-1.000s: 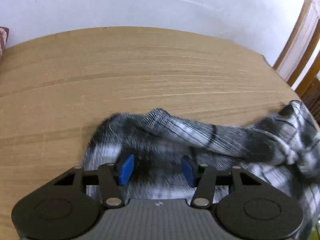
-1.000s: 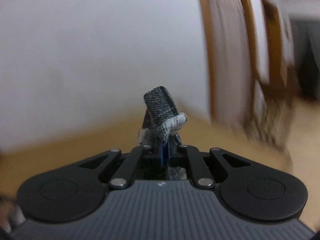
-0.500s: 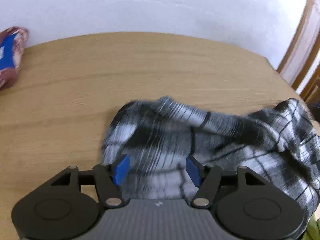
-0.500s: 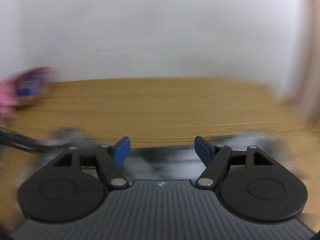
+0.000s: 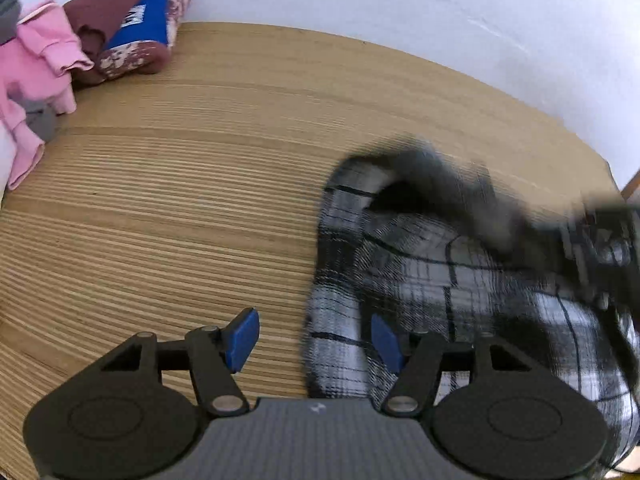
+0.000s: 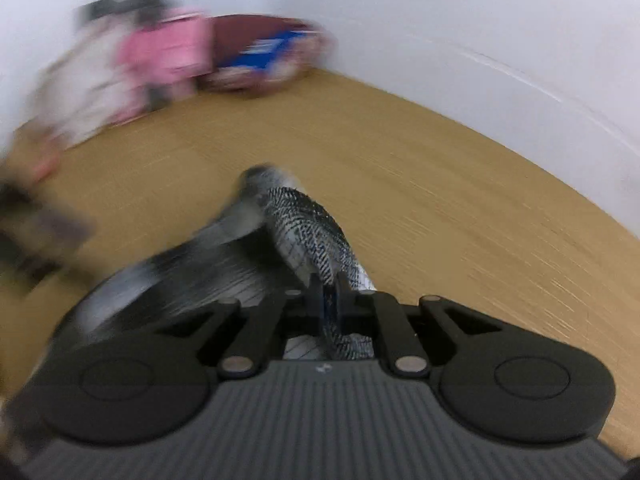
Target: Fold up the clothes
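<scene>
The wooden worktop (image 5: pixel 200 208) carries the black-and-white checked garment (image 5: pixel 440 280), heaped toward its right edge; a pile of pink and maroon clothes (image 5: pixel 80 48) sits in the far left corner. The garment looks soft, light and limp, likely to sag and drag; best taken at a hem or corner. The right gripper (image 6: pixel 330 300) has its jaws closing, pads pinching a fold of it; the left gripper (image 5: pixel 312 340) stands about half open over the garment's left edge, gripping nothing.
</scene>
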The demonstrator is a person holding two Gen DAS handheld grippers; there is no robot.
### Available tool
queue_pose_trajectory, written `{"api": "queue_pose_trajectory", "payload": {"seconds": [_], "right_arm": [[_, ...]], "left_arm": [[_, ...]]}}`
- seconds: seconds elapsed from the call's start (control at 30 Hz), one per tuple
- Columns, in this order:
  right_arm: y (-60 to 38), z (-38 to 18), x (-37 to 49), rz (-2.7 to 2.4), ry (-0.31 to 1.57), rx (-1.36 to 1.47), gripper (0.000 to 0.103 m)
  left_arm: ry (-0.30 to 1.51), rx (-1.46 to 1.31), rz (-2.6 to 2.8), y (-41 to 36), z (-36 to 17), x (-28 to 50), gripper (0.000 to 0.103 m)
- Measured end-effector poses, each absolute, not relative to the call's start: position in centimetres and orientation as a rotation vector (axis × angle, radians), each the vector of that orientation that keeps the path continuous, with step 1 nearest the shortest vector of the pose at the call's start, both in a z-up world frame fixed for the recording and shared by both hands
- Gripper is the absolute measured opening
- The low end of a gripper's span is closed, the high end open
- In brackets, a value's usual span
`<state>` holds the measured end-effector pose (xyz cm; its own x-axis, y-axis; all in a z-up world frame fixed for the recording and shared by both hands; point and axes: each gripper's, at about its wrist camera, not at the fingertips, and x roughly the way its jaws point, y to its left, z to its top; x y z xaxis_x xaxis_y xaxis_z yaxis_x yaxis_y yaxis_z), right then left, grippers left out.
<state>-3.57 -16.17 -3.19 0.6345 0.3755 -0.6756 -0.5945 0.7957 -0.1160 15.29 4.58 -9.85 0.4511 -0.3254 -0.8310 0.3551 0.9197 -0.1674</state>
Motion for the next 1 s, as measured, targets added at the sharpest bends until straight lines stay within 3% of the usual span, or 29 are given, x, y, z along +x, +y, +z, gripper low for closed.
{"api": "queue_pose_trajectory", "payload": {"seconds": [0.03, 0.13, 0.2, 0.33, 0.47, 0.7, 0.8, 0.83, 0.87, 1.0], "right_arm": [[-16.1, -4.0, -5.6, 0.630, 0.729, -0.384, 0.013], [-16.0, -6.0, -10.3, 0.708, 0.810, -0.493, 0.032], [-16.4, -6.5, -12.7, 0.695, 0.800, -0.514, 0.035], [-18.7, -4.7, -13.1, 0.562, 0.753, -0.351, 0.036], [-23.0, -3.2, -12.8, 0.384, 0.696, -0.146, 0.054], [-22.7, -4.8, -8.8, 0.349, 0.665, -0.227, 0.054], [-21.4, -6.4, -7.0, 0.407, 0.679, -0.276, 0.046], [-21.1, -6.7, -6.9, 0.423, 0.681, -0.290, 0.015], [-21.0, -6.6, -7.3, 0.447, 0.674, -0.309, 0.008], [-20.5, -5.4, -10.5, 0.557, 0.633, -0.377, 0.008]], "left_arm": [[1.020, 0.036, -0.419, 4.5, -9.9, 15.5, 0.065], [1.017, 0.053, -0.427, 4.1, -9.7, 16.1, 0.065], [1.004, 0.063, -0.455, 3.2, -9.4, 16.4, 0.065], [0.967, 0.108, -0.594, 0.5, -8.6, 16.8, 0.067], [0.939, 0.256, -0.807, -4.7, -9.1, 18.5, 0.070], [0.920, 0.395, -0.996, -9.6, -10.6, 18.5, 0.070], [0.914, 0.434, -1.035, -9.6, -10.6, 18.0, 0.070], [0.917, 0.446, -1.040, -9.6, -10.7, 18.0, 0.071], [0.921, 0.458, -1.045, -9.7, -10.7, 18.1, 0.072], [0.938, 0.456, -1.086, -9.4, -11.1, 18.4, 0.073]]}}
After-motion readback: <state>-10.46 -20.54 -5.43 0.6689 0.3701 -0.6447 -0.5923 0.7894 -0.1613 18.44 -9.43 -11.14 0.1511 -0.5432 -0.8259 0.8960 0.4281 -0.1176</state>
